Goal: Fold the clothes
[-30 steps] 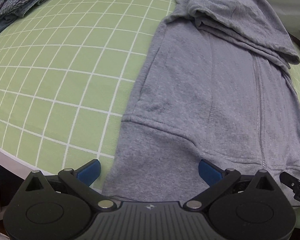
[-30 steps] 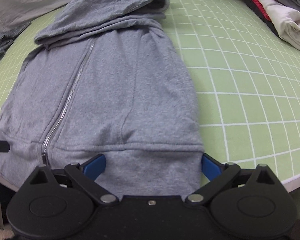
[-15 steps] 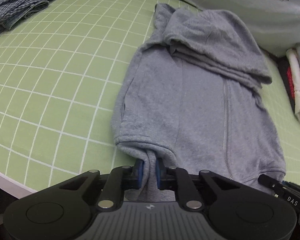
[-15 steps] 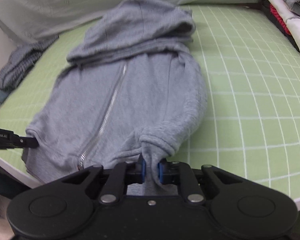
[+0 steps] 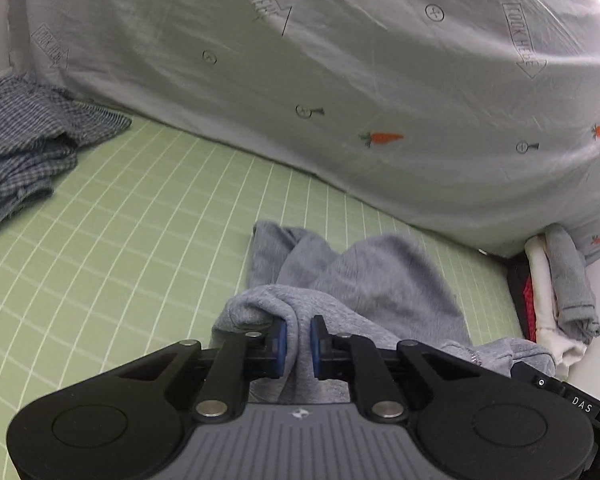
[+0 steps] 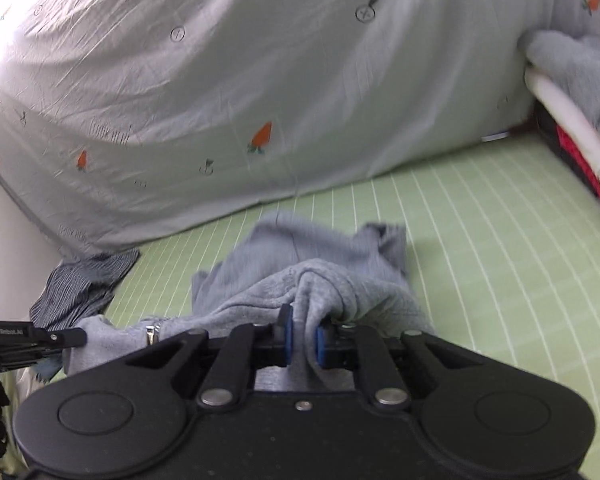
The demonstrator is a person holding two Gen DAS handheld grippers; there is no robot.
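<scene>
Carrot-print sheet (image 5: 340, 60); green grid mat (image 5: 140, 220)

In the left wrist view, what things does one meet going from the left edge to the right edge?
Checked blue shirt → left tool shut on the grey hoodie → stack of folded clothes at the right edge.

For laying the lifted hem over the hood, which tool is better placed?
Neither clearly: the left tool and right tool each pinch the grey hoodie hem, level, so both should carry it forward together.
</scene>
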